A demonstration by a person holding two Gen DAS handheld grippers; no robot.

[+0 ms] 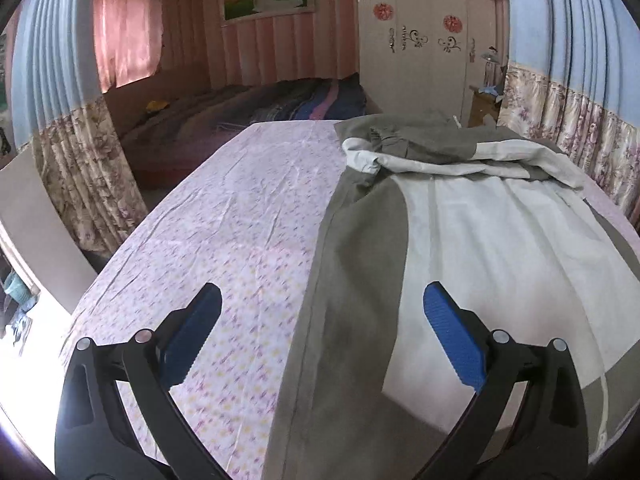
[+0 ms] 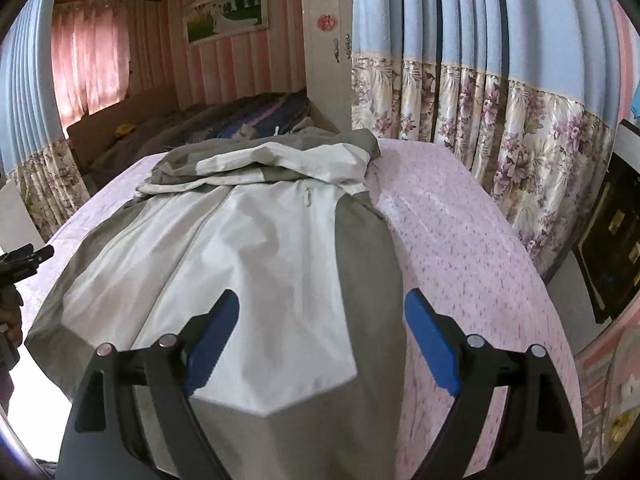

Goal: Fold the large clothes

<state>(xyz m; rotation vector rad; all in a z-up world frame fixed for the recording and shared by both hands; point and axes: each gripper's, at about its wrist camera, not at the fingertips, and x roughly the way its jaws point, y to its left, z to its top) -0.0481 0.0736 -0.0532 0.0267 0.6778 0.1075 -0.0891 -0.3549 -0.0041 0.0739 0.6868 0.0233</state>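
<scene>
A large jacket (image 1: 460, 240), olive-grey with white panels, lies flat on a table under a pink patterned cloth (image 1: 240, 208). Its far end is bunched into folds. My left gripper (image 1: 320, 300) is open above the jacket's left grey edge, blue pads (image 1: 452, 332) wide apart with nothing between them. In the right wrist view the jacket (image 2: 260, 248) stretches away from me. My right gripper (image 2: 322, 300) is open over its near right part, where the white panel meets the grey side, and grips nothing. The left gripper (image 2: 28, 258) and a hand (image 2: 12, 312) show at that view's left edge.
Behind the table is a bed with dark bedding (image 1: 280, 96) and a white wardrobe (image 1: 420, 40). Blue and floral curtains (image 2: 480, 112) hang close along the table's right side and far left. A dark cabinet (image 2: 616, 232) stands at the right. The pink cloth (image 2: 460, 240) lies bare right of the jacket.
</scene>
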